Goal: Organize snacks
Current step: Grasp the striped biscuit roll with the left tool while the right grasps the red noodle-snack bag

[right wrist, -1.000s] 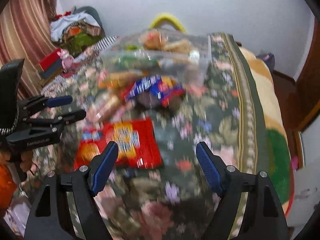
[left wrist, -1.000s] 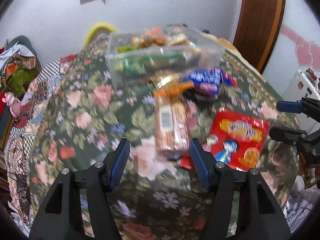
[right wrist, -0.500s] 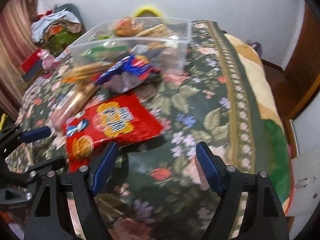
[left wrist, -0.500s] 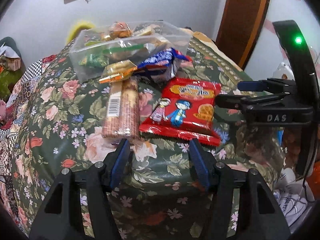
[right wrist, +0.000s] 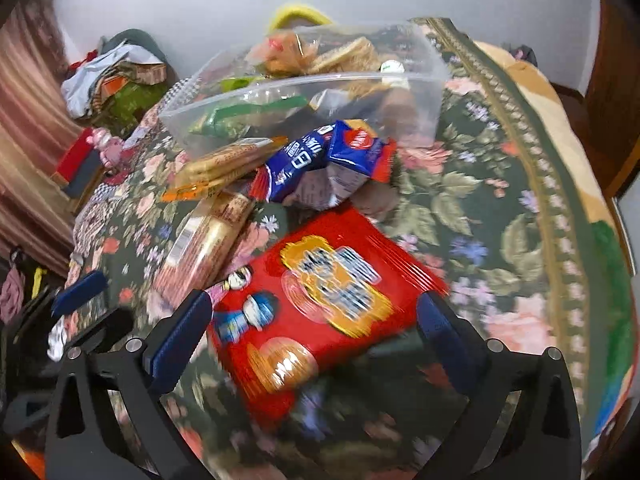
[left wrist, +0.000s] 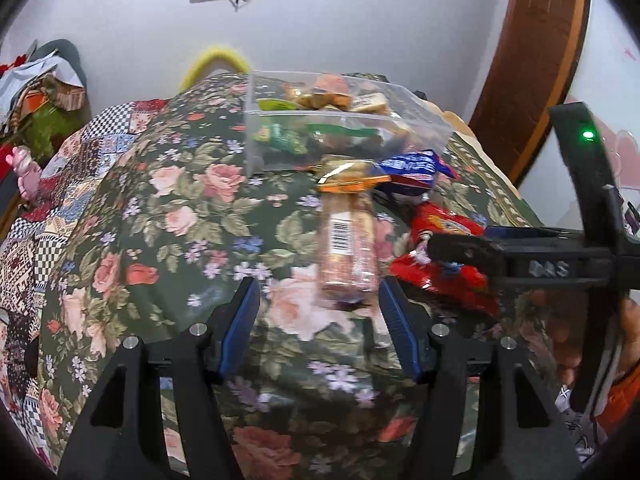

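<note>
You are working over a bed covered in a dark green floral blanket (left wrist: pixel 168 240), with a pale wall behind it. Nearest you, your left gripper (left wrist: pixel 318 322) hangs with its blue pads partly apart and nothing between them; the near end of a long biscuit pack (left wrist: pixel 348 248) lies just ahead of the gap. Your right gripper (right wrist: pixel 316 326) has just been opening its jaws and now stands wide, the pads straddling the red snack bag (right wrist: pixel 320 300) without pressing on it; that bag is smeared with motion blur, so its print is hard to read. In the left view the right gripper's black frame crosses in front of the red bag and hides most of it. Behind the red bag sits a crumpled blue packet (right wrist: pixel 332 160), and beside it an orange-edged wafer pack (right wrist: pixel 224 168) leans across the top of the biscuit pack. Farther back stands a clear plastic container (left wrist: pixel 256 148), already holding assorted snacks; its contents blur together. Beyond, a heap of clothes (right wrist: pixel 116 76) lies at the left.
</note>
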Motion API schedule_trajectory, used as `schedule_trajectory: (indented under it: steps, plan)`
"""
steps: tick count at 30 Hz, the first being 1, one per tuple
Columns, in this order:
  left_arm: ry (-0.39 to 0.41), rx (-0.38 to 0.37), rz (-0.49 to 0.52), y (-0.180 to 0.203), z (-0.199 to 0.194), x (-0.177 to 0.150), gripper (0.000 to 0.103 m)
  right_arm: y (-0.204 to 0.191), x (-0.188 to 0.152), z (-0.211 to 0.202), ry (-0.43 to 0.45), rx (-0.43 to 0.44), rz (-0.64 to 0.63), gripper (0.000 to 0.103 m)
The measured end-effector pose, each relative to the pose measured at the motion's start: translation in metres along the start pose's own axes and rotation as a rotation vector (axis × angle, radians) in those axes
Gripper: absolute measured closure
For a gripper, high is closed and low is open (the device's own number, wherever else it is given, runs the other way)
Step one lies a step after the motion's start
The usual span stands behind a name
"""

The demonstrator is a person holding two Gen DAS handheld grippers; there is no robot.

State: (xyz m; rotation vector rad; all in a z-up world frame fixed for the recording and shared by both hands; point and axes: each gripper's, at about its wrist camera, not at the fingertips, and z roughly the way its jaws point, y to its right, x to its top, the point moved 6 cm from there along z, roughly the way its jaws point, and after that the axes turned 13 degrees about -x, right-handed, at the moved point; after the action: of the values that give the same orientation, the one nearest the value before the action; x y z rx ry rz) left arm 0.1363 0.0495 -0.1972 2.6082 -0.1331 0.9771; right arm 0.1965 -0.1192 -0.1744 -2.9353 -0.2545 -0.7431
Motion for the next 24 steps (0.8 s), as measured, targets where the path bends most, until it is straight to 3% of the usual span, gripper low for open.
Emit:
schedule_trajectory:
  steps: [5,14,19,24]
  plan:
    - [-0.003,-0.007,-0.024,-0.010,0.003,0.001,0.041,-0.006,0.008,0.012,-0.003,-0.029,0.058,0.000]
    - [-0.033,-0.030,0.010,0.000,0.031,0.018,0.041,-0.012,0.001,0.013,0.006,-0.054,-0.092,0.003]
    - [-0.078,-0.059,0.020,0.006,0.054,0.023,0.041,0.005,-0.012,-0.001,0.039,-0.067,-0.203,0.006]
    - [-0.133,-0.051,0.018,0.006,0.084,0.021,0.041,0.029,-0.014,-0.017,0.041,-0.088,-0.170,0.004]
